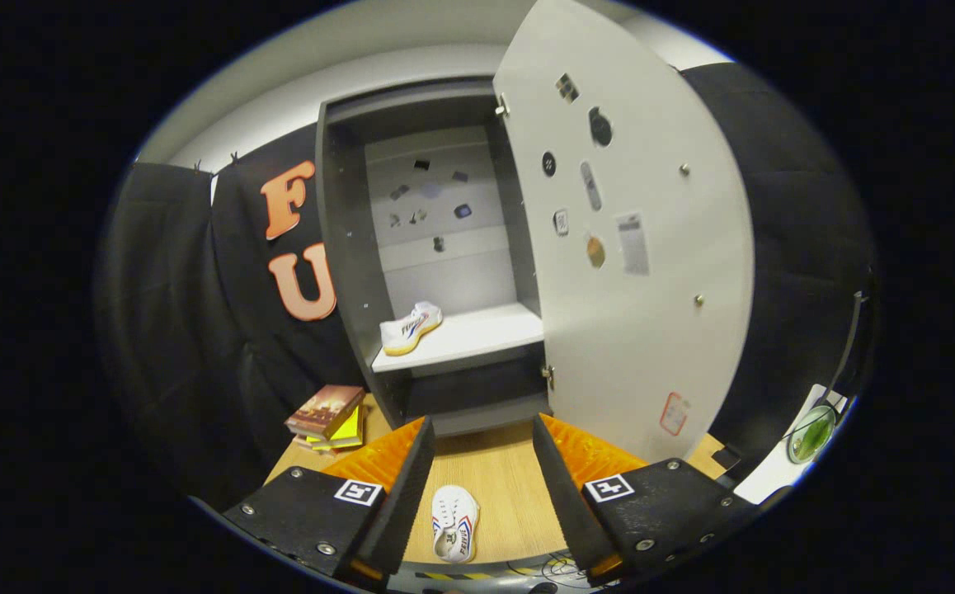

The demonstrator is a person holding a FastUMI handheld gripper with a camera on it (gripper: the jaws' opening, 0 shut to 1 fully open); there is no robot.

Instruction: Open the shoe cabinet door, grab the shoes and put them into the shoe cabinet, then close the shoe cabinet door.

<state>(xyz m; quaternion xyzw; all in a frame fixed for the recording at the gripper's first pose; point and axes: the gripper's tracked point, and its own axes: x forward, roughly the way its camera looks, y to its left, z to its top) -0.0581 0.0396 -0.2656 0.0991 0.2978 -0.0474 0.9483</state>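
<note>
- Between the two fingers, which stand wide apart and hold nothing, lies a white sneaker [453,534] with red and blue side stripes, flat on the wooden worktop [501,478] with neither finger touching it
- Gripper [479,462] itself hovers above the worktop, aimed toward the open shoe cabinet [345,247] straight ahead
- Beyond the fingers, the cabinet door [651,272] is swung fully out to the right on its hinges, with small stickers and magnets scattered over its inner face
- On the pale shelf [486,334] inside the cabinet a second white sneaker [411,327] with a yellow sole already sits, toward the shelf's left end
- A small stack of books [326,417] rests on the worktop just left of the cabinet's foot, well clear of the shoe between the fingers
- Judging by this layout, the door step is done and one shoe is stowed; the step in hand is picking up the remaining shoe
- The next move likely calls for lowering the fingers around that sneaker, closing across its width, then lifting it to the free right part of the shelf without clipping the open door
</note>
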